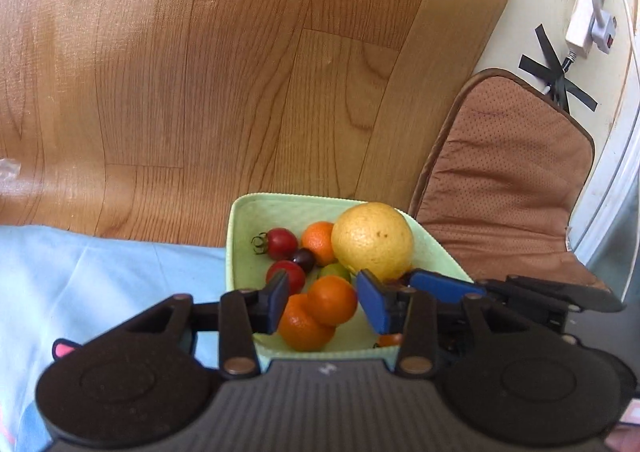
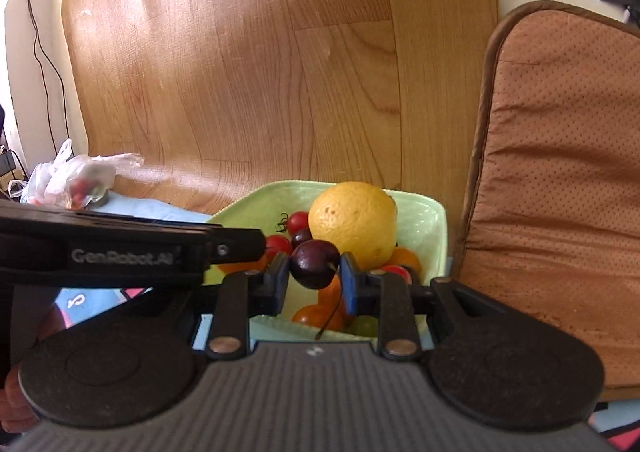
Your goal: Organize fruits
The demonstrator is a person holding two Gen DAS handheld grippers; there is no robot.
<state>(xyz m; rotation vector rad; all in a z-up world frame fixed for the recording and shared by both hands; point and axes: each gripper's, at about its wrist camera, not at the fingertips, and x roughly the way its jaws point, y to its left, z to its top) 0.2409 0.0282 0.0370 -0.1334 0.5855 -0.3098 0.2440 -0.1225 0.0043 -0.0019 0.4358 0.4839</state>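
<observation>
A pale green bowl (image 1: 240, 236) holds a big yellow citrus fruit (image 1: 372, 240), small oranges (image 1: 332, 300), red cherry tomatoes (image 1: 282, 242), a dark cherry (image 1: 304, 258) and a green fruit (image 1: 334, 271). My left gripper (image 1: 326, 302) is open just above the oranges, empty. My right gripper (image 2: 314, 272) is shut on a dark cherry (image 2: 314, 262) with its stem hanging down, held over the bowl (image 2: 432, 228) in front of the yellow fruit (image 2: 354, 228). The right gripper's fingers (image 1: 436, 286) show in the left wrist view beside the bowl.
The bowl sits on a light blue cloth (image 1: 100, 284). A brown cushion (image 2: 560, 180) stands close on the right. A wood-grain panel (image 1: 240, 52) rises behind. A plastic bag with small red fruit (image 2: 76, 180) lies far left. A power strip and cables (image 1: 588, 12) hang at upper right.
</observation>
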